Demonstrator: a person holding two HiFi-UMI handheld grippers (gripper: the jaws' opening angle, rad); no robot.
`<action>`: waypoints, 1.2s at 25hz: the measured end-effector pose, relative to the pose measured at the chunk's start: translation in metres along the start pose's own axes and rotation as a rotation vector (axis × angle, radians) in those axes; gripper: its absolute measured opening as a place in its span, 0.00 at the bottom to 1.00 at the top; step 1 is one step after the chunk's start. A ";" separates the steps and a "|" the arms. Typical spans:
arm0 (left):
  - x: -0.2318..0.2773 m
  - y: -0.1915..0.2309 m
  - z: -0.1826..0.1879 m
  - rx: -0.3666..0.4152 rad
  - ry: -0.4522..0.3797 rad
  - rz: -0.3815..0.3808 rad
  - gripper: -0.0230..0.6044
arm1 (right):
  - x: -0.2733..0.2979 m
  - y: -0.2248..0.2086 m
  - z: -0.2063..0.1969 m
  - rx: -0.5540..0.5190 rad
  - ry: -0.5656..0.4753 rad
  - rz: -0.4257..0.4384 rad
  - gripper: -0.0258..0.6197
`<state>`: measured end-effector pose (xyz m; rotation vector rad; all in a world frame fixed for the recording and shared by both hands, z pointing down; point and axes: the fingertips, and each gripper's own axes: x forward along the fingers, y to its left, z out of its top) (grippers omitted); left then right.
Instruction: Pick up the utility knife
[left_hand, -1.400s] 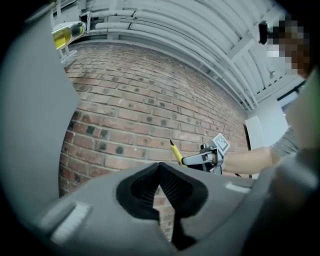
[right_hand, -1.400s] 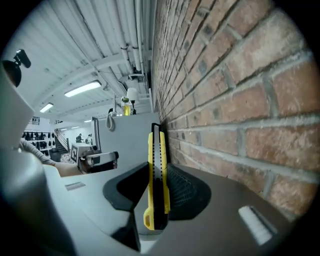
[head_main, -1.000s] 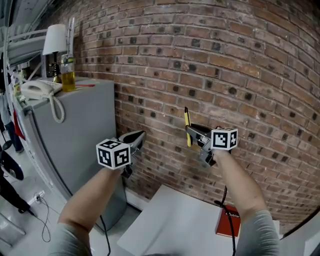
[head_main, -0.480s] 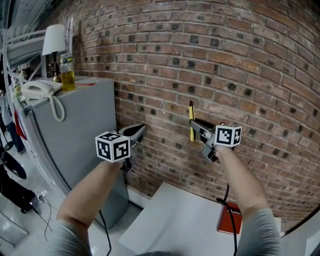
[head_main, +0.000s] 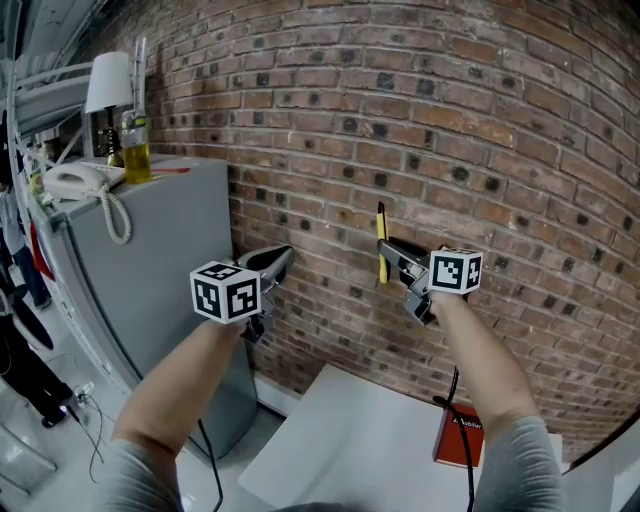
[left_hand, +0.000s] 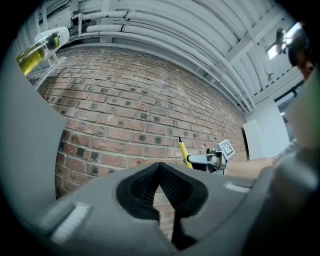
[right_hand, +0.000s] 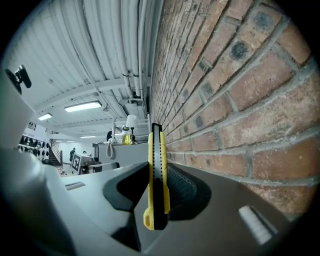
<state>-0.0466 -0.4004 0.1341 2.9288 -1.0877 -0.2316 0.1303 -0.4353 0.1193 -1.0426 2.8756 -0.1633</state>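
The yellow and black utility knife (right_hand: 156, 175) stands upright between the jaws of my right gripper (right_hand: 159, 192), which is shut on it. In the head view the utility knife (head_main: 381, 245) sticks up from the right gripper (head_main: 392, 250), held close to the brick wall (head_main: 420, 130). My left gripper (head_main: 276, 262) hovers to the left at about the same height, near the wall. Its jaws are shut with nothing between them, as the left gripper (left_hand: 161, 189) view shows. From there the utility knife (left_hand: 183, 152) appears further right.
A grey cabinet (head_main: 150, 270) stands at the left, bearing a phone (head_main: 75, 180), a lamp (head_main: 108, 85) and a bottle of yellow liquid (head_main: 136, 150). Below lie a white table (head_main: 340, 450) and a red book (head_main: 460, 442). A person's legs (head_main: 25, 370) are at far left.
The right gripper with the knife has shifted slightly right and up against the wall since a second ago. The left gripper has barely moved.
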 end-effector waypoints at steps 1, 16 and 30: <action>0.000 0.000 0.001 0.000 -0.001 0.000 0.03 | 0.000 0.001 0.000 0.000 0.002 0.001 0.23; -0.003 0.000 0.000 -0.001 0.003 0.006 0.03 | -0.001 0.007 0.001 -0.009 0.002 0.012 0.24; 0.002 -0.001 0.001 0.005 0.004 -0.001 0.03 | -0.003 0.005 0.002 -0.012 0.003 0.010 0.24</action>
